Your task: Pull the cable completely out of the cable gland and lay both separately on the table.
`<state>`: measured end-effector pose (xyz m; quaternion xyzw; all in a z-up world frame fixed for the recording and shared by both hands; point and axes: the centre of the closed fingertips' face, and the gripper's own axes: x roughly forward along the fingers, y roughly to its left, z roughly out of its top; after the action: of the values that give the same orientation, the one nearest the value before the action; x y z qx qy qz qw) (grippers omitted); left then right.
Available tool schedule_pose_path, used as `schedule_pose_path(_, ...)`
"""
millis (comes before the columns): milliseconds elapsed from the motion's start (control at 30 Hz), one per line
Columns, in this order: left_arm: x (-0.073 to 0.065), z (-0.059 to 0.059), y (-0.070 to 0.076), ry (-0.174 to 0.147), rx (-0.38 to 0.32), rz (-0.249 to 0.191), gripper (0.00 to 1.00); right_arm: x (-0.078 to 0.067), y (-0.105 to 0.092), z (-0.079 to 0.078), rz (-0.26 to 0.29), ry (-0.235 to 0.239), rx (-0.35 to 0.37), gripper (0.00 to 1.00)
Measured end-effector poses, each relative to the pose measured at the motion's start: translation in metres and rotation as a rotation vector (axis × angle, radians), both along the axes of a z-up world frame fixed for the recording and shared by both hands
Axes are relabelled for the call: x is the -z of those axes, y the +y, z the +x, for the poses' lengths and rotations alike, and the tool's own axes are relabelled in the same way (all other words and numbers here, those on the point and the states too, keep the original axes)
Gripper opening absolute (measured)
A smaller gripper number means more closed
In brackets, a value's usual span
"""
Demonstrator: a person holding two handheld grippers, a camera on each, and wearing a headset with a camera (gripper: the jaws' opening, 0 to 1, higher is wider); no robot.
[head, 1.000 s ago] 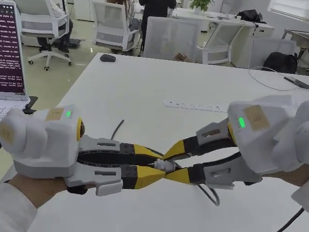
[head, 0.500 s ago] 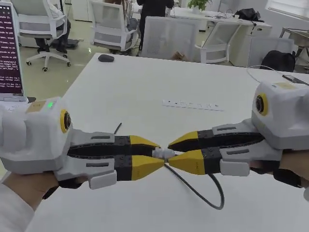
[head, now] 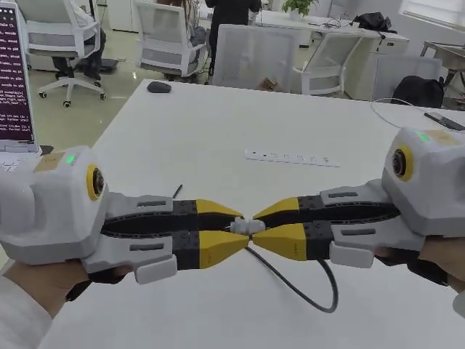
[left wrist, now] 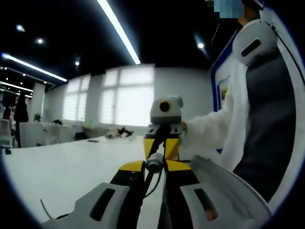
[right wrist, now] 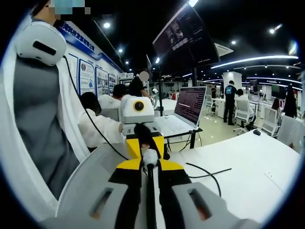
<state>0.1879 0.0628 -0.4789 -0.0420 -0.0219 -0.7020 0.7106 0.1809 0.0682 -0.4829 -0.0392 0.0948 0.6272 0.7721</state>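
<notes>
A small grey-white cable gland (head: 247,227) hangs above the white table (head: 218,131), between two yellow-tipped grippers that meet tip to tip. My left gripper (head: 238,230) comes in from the left and is shut on the gland (left wrist: 155,162). My right gripper (head: 256,231) comes in from the right. It is shut on the black cable (head: 305,292) right beside the gland (right wrist: 150,157). The cable (right wrist: 149,200) runs back between the right jaws and hangs in a loop down to the table. Another black cable end (head: 176,191) pokes out behind the left gripper.
A white power strip (head: 290,158) lies mid-table, beyond the grippers. A dark mouse (head: 158,86) sits at the far left corner, and a laptop (head: 14,109) stands open at the left edge. Office chairs (head: 254,58) line the far side. A thin white wire (head: 407,123) lies at right.
The grippers have gone from a crossed, tilted pose to level, tip to tip. The right gripper has rolled and drawn back to the right. Both keep their hold, and the cable loop shows more.
</notes>
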Motion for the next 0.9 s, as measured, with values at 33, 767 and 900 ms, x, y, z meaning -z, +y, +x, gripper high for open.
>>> schedule_pose_path(33, 0.000, -0.001, 0.000, -0.012, 0.002, 0.000, 0.17, 0.000, 0.001, 0.000, 0.005, 0.007, -0.001, 0.11)
schedule_pose_path(767, -0.002, -0.014, 0.005, 0.410, 0.170, 0.018, 0.14, -0.016, 0.008, -0.025, 0.081, -0.195, -0.154, 0.11)
schedule_pose_path(900, 0.004, -0.029, -0.006, 0.315, 0.203, 0.077, 0.14, -0.004, 0.002, -0.022, -0.018, -0.231, -0.140, 0.00)
